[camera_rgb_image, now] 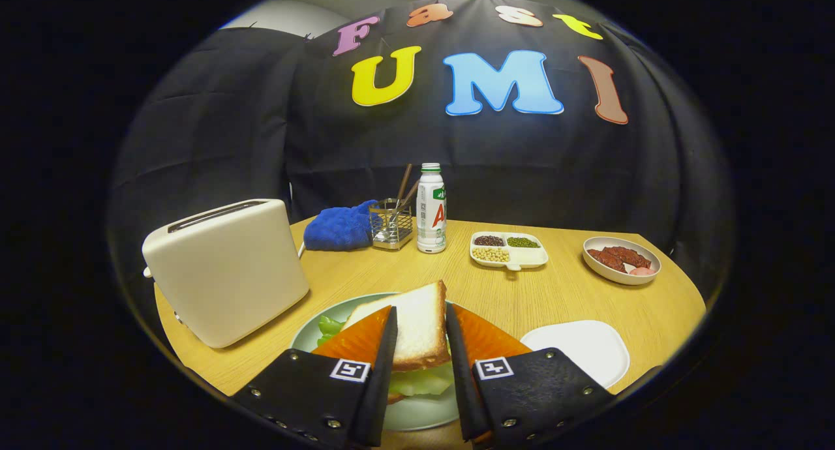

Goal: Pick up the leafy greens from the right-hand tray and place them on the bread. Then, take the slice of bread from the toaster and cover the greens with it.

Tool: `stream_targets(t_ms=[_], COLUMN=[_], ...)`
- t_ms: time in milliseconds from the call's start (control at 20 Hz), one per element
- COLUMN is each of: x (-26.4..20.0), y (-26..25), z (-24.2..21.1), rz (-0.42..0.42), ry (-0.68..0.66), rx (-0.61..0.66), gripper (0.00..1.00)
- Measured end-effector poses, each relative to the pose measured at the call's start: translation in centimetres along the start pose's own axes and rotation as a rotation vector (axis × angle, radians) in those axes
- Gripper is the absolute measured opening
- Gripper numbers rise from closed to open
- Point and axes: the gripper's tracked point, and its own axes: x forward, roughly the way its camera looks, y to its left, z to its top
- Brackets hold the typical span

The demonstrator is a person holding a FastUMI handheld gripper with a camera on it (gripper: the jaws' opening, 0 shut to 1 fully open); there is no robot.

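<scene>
- I see the bread slice [417,326] between my gripper [421,336] fingers, both seeming to press its sides; it lies over the leafy greens [417,379] on the pale green plate [417,414] near the table's front edge.
- The empty white tray [584,349] sits just right of the plate, the toaster [225,270] at the left edge.
- A divided dish [512,249] holds beans and seeds; a bowl [621,259] holds reddish pieces.
- Toward the wooden table's [522,297] back edge stand a bottle [431,209], a wire utensil holder [390,225] and a blue mitt [339,228].
</scene>
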Motion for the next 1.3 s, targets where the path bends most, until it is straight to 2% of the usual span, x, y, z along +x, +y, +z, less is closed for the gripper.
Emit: stream_targets(t_ms=[300,650,850,1050,1150,1300], x=[-0.3,-2.7,-4.2,-5.4,-6.1,-7.5], y=[-0.1,-1.8,-3.9,-6.2,-7.1,-9.8], z=[0.0,2.6,4.3,5.4,6.0,5.5], rz=[0.005,-0.053,-0.097,-0.107,-0.062,-0.089], ry=[0.002,-0.098,-0.162,-0.206,-0.24,-0.229], rx=[0.001,-0.034,-0.039,-0.015,-0.044,-0.052], gripper=[0.45,0.45,0.44,0.45,0.45,0.45])
